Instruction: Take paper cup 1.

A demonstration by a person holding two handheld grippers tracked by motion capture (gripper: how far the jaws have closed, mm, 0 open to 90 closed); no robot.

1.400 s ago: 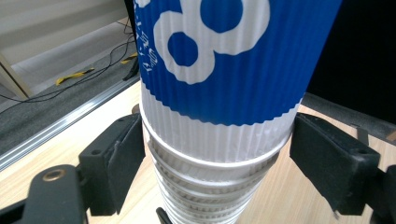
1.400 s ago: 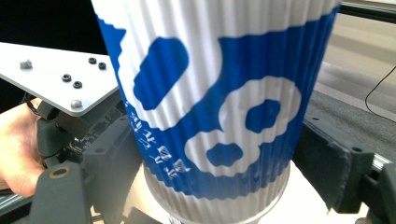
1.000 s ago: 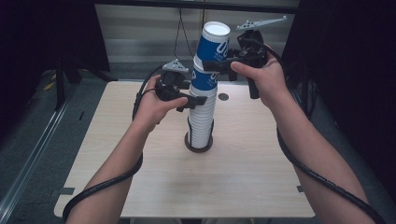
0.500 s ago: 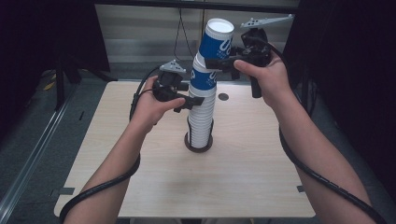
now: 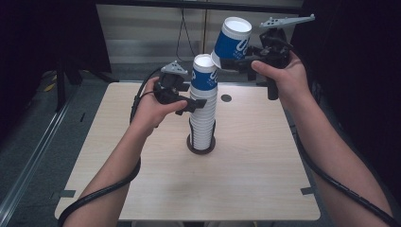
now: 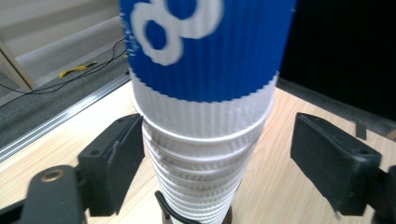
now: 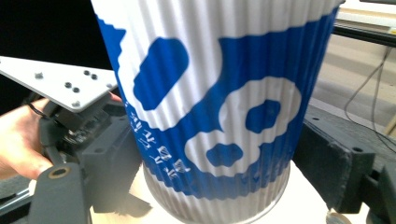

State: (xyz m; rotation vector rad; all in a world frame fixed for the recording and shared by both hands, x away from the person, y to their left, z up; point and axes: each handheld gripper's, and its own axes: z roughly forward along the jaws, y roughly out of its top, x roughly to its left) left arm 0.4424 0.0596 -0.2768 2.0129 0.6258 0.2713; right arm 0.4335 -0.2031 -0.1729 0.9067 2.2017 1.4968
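A tall stack of blue-and-white ribbed paper cups (image 5: 203, 118) stands upright in a black ring (image 5: 190, 145) at the middle of the table. My left gripper (image 5: 201, 101) is open around the stack's upper part. In the left gripper view the stack (image 6: 205, 140) touches the left jaw and a gap separates it from the right jaw. My right gripper (image 5: 232, 60) is shut on one cup (image 5: 231, 42), held tilted just above and to the right of the stack's top. That cup (image 7: 219, 107) sits between both jaws in the right gripper view.
The light wooden table (image 5: 265, 170) has bare surface all around the stack. A small dark hole (image 5: 226, 98) lies behind the stack. Black curtains stand left and right, a metal floor rail (image 5: 33, 156) runs along the left. Cables trail from both grippers.
The right gripper has pulled the top cup up and to the right, clear of the stack, and tilted it. The left gripper stays at the stack.
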